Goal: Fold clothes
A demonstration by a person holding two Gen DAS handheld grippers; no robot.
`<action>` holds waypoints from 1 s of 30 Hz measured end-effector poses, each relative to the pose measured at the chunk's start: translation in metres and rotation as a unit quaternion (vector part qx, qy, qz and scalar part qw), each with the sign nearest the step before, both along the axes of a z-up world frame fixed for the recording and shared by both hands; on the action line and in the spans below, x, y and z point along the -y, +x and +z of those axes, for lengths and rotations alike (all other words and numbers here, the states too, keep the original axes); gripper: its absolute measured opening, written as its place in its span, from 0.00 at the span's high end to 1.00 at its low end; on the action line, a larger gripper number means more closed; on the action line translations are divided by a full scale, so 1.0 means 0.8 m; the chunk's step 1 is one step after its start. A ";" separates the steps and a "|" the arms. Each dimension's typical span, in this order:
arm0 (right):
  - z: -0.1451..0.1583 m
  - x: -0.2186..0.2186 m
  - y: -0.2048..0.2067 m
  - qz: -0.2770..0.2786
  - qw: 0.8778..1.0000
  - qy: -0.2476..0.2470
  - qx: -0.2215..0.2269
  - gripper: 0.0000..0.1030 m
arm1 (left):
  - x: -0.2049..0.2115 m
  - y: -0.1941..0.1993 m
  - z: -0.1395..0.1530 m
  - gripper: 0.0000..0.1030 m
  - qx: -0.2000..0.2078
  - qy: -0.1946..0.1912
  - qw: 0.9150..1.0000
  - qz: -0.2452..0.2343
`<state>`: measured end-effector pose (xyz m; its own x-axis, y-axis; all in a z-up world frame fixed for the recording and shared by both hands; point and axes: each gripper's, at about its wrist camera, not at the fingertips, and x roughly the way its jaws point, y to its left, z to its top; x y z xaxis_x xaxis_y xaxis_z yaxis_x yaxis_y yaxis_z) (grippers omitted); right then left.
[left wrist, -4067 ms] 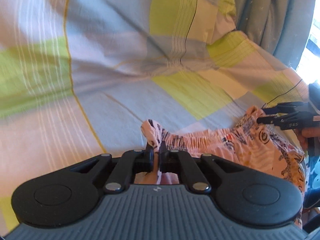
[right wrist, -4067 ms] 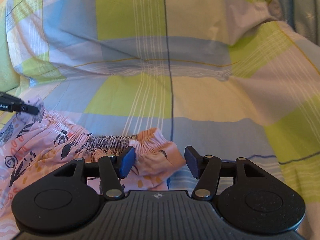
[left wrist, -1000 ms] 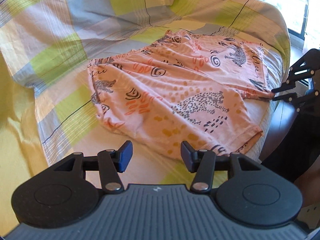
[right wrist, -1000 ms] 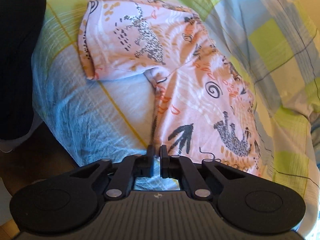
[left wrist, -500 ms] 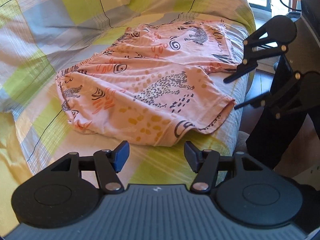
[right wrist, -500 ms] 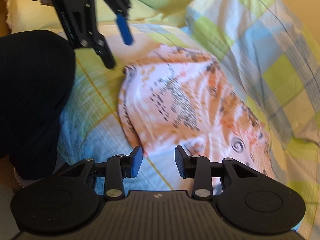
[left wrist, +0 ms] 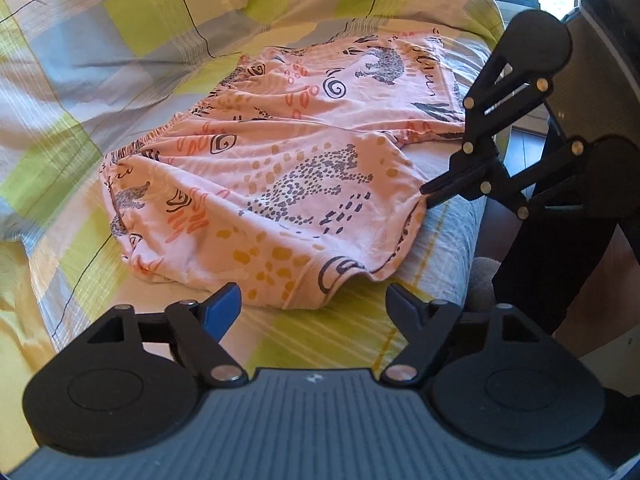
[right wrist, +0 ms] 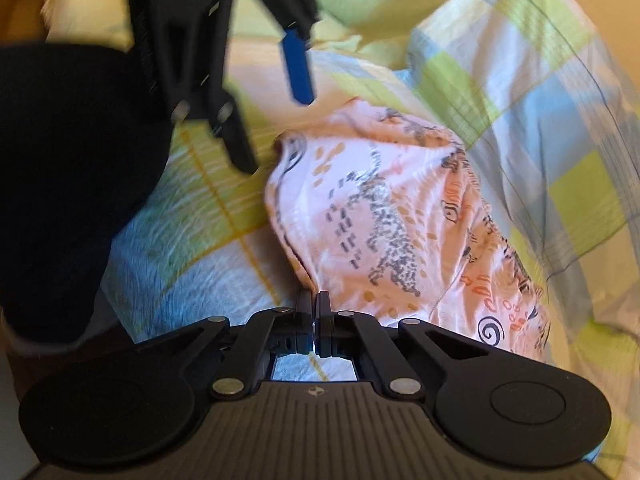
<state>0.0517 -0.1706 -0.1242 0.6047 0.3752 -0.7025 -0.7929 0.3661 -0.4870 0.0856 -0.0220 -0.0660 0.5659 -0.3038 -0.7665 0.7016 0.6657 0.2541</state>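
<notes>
The pink printed shorts (left wrist: pixel 304 168) lie spread in the frame's centre on the checked bedsheet (left wrist: pixel 120 60), their near hem lifted in a fold at lower centre. The right gripper (left wrist: pixel 425 197), at the right edge, is pinched shut on the hem corner. The left gripper (left wrist: pixel 312 304) hovers just short of the near hem, its 2 jaws opening, nothing between them. Bare sheet lies at left and top; the mattress edge drops at right.

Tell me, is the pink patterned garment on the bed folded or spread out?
Spread out, not yet folded. The pink garment lies in one rumpled layer on the checked bedsheet, both legs side by side.
</notes>
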 end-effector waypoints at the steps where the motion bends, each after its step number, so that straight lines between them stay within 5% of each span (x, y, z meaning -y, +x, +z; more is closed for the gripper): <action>1: 0.009 0.003 0.004 -0.009 1.000 0.021 -0.010 1.00 | 0.004 0.000 0.000 0.17 0.005 0.001 1.000 0.003; 5: 0.038 0.020 0.016 -0.046 0.994 0.087 -0.044 1.00 | 0.023 0.005 -0.005 0.17 0.018 0.004 1.000 0.023; 9: 0.056 0.032 0.020 -0.061 0.990 0.116 -0.048 1.00 | 0.043 0.004 -0.020 0.22 0.073 0.071 0.995 0.012; 12: 0.064 0.042 0.028 -0.081 0.986 0.134 -0.055 1.00 | 0.040 0.016 -0.024 0.56 0.084 0.084 0.992 0.038; 15: 0.060 0.044 0.030 -0.086 0.987 0.123 -0.053 1.00 | 0.023 0.021 -0.019 0.77 0.085 0.098 0.990 0.062; 20: 0.041 0.030 0.015 -0.054 0.992 0.095 -0.060 1.00 | -0.008 -0.007 0.003 1.00 0.097 0.136 0.985 0.052; 28: 0.009 0.006 -0.003 -0.021 0.996 0.047 -0.069 1.00 | -0.031 -0.028 -0.007 0.91 0.080 0.130 0.987 0.057; 30: 0.006 0.010 -0.003 -0.026 0.996 0.044 -0.071 1.00 | -0.030 -0.030 -0.013 0.48 0.082 0.117 0.988 0.059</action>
